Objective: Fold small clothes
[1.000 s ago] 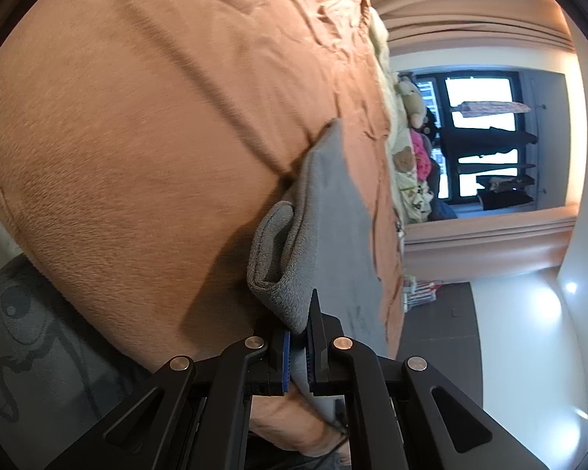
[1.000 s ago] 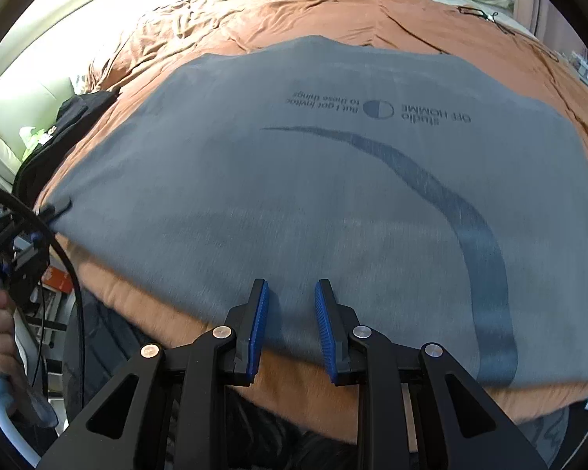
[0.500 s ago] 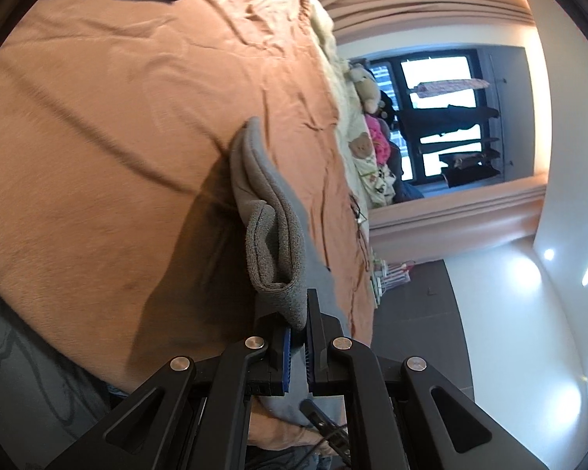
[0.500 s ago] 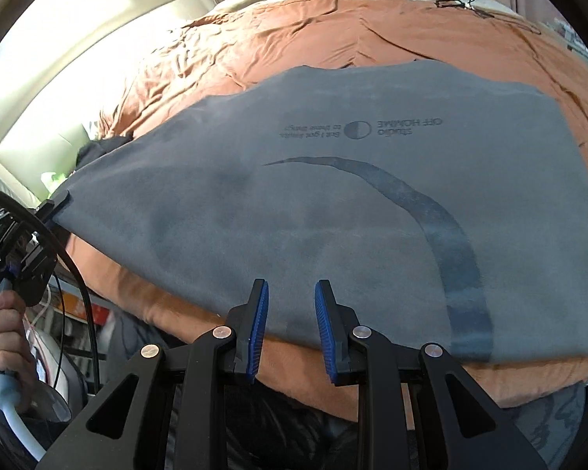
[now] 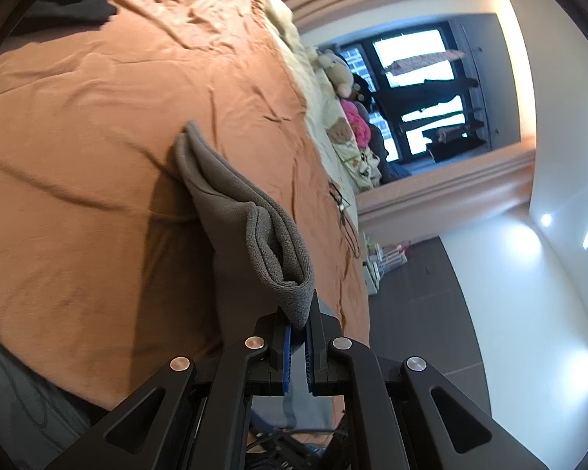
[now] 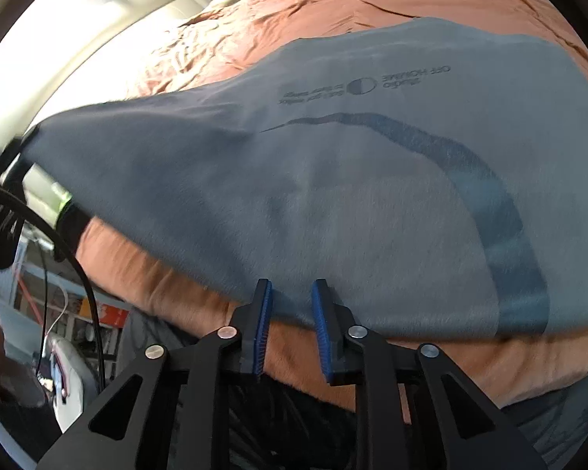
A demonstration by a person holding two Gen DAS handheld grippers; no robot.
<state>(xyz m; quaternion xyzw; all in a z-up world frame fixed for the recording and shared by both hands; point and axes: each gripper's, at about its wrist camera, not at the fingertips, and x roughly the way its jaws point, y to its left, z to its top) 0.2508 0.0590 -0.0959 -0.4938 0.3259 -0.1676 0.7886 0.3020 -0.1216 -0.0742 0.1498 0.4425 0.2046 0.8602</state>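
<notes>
The grey shirt [image 6: 333,180] lies spread on the orange bed cover [image 6: 333,4], with dark writing and a long curved dark stripe on it. One corner of it is pulled up off the bed. The left gripper [image 5: 298,333] has its blue fingers [image 5: 287,356] pressed together on that corner, pinching the folded grey cloth [image 5: 262,243].

A second ago the pinched corner sat low, close to the cover. Now it is higher, and the cloth stretches up from the bed in a long fold (a dark shadow lies on the cover beside it).

The right gripper [image 6: 292,313] is at the near edge of the shirt. Its fingers [image 6: 263,325] are a little apart and are closing, narrower than a second ago. The hem seems to sit just at their tips, but the view is blurry and I cannot tell if they touch it.

In the right wrist view the shirt's left side is now lifted, while earlier it lay flat. Soft toys [image 5: 341,74] sit at the far end of the bed, near a dark window [image 5: 423,90].
</notes>
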